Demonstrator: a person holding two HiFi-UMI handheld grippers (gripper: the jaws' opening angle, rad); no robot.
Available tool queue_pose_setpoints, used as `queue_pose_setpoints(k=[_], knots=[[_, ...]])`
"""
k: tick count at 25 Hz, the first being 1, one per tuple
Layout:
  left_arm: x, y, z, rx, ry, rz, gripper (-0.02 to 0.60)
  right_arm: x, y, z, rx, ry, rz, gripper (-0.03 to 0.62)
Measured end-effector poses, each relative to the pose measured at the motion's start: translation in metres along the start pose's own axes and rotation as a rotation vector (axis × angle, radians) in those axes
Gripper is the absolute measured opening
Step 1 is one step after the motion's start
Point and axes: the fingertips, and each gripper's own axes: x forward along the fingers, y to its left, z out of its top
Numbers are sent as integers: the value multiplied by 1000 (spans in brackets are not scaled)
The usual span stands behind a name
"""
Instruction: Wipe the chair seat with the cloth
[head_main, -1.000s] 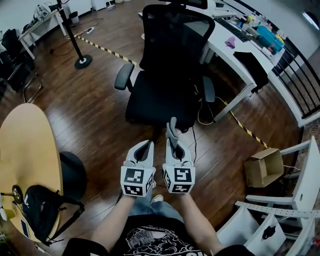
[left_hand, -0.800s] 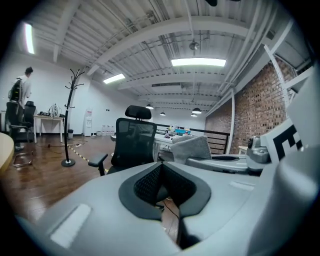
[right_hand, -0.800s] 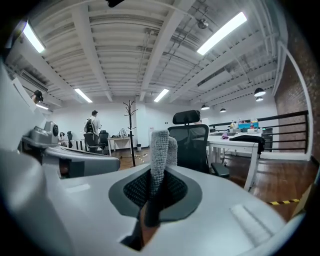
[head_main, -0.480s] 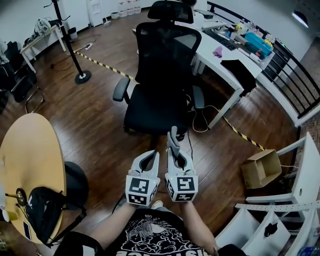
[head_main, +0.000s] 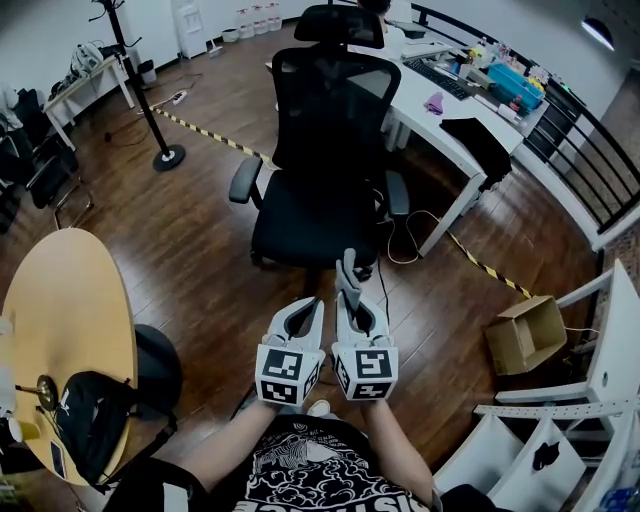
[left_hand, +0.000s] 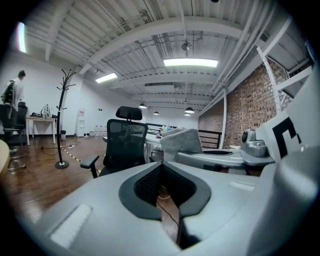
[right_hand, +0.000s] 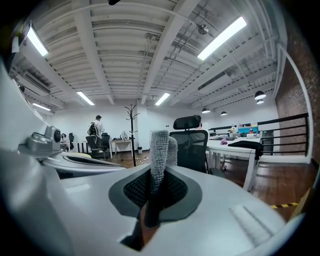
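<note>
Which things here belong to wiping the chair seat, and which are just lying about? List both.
For the job: cloth, pinched by the right gripper; chair seat.
Lying about: cardboard box, black bag, round table, coat stand, desk.

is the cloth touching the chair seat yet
No, the cloth stands clamped in the right gripper, the chair seat well beyond it.
</note>
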Motion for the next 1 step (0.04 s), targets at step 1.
queue_pose_setpoints(k=[1], knots=[[0, 1, 0, -1, 1, -1, 5, 0, 0, 0, 1, 1, -3, 7]])
